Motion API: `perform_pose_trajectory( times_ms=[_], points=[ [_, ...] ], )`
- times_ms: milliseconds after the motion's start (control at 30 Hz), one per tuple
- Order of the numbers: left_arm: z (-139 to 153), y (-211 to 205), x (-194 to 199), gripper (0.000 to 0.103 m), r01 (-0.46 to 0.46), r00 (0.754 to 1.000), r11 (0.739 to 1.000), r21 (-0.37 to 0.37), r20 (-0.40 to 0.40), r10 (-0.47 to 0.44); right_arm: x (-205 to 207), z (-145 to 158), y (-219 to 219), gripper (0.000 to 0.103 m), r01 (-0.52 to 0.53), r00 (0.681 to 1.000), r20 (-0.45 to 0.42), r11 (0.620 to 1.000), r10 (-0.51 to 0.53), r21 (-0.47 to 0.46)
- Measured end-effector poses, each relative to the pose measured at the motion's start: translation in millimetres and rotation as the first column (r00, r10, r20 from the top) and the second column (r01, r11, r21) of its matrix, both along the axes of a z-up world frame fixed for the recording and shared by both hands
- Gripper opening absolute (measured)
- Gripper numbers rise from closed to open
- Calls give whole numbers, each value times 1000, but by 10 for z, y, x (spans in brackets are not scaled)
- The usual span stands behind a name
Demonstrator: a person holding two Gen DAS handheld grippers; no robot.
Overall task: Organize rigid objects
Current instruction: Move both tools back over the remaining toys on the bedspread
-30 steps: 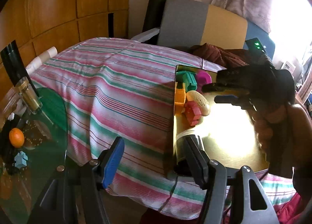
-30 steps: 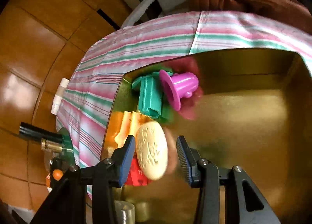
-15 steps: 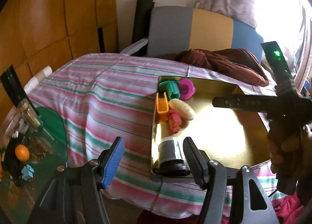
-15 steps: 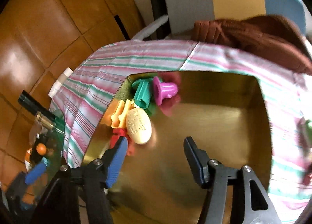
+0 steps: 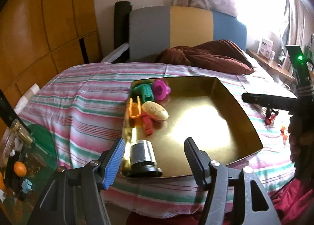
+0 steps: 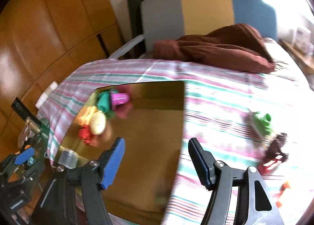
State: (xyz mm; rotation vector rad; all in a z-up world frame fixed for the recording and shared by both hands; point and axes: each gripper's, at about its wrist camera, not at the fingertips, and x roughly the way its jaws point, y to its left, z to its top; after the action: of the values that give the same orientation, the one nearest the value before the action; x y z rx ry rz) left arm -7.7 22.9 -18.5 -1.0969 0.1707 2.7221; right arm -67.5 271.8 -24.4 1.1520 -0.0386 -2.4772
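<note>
Soap bar (image 5: 155,110) lies in the gold tray (image 5: 231,95) ahead of my left tool (image 5: 155,158), among the plastic pieces in the far left corner. My right tool (image 6: 156,159) has just been opening its jaws; they stand apart with nothing between them. The left tool is also apart and empty. I judge the placing done and a fetch beginning. Green piece (image 6: 263,122) and dark red piece (image 6: 274,156) wait on the bed (image 6: 219,107), ahead and right of my right tool, so I must swing there and straddle one.
</note>
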Motion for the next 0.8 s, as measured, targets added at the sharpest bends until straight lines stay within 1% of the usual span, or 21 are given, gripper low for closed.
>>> perform_pose_trajectory(
  times_ms=[67,233,367,467,533,567,633,700,733,800],
  points=[
    [5,67,1,63,20,1000,1000,-6,0,-20,-8,18,175,69,31,999,-8,999,-31,9],
    [6,270,0,63,76,997,997,-28,0,-76,-85,77,810,71,150,988,-33,988,-149,41],
    [26,429,-39,63,116,993,993,-16,14,-115,-168,65,1398,75,274,961,-55,959,-271,67],
    [51,514,-105,63,127,991,991,30,33,-128,-236,-57,1882,75,395,919,-61,914,-391,97],
    [64,619,-146,63,150,987,988,45,43,-152,-258,-197,2233,75,494,869,-33,863,-494,104],
    [75,680,-159,63,162,985,986,44,44,-164,-272,-259,2406,75,550,833,10,829,-554,95],
    [102,842,-189,63,198,979,979,48,48,-200,-289,-270,2604,75,625,777,50,779,-627,50],
    [128,1005,-218,63,235,970,970,59,55,-238,-289,-258,2727,75,665,744,69,747,-664,20],
    [137,1111,-231,63,258,963,964,59,59,-262,-282,-260,2766,75,673,737,84,740,-671,6],
    [142,1331,-253,63,306,948,950,60,74,-310,-254,-259,2804,75,677,733,103,735,-673,-15]
  ],
)
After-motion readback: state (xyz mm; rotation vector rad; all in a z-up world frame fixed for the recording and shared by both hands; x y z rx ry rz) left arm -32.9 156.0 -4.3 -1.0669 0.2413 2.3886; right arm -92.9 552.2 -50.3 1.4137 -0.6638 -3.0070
